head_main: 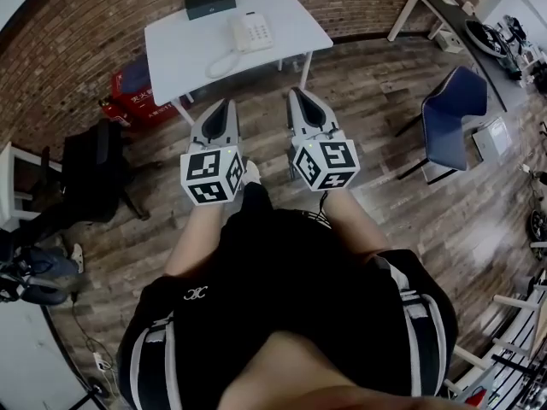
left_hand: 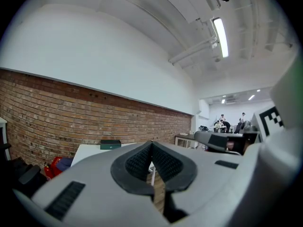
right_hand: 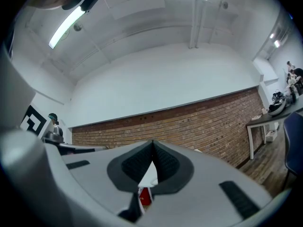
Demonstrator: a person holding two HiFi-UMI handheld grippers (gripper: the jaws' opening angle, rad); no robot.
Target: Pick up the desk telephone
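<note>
Now, left gripper (head_main: 226, 103): jaws together, empty.
Right gripper (head_main: 297, 93): jaws together, empty.
Desk telephone (head_main: 251, 32): on white table (head_main: 175, 49), untouched.

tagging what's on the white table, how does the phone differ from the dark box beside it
The desk telephone is white; the box is dark. The telephone trails a curly cord toward the table's front; the box shows no cord. The box sits by the far edge, the telephone nearer the middle. Both rest on the white table, untouched.
</note>
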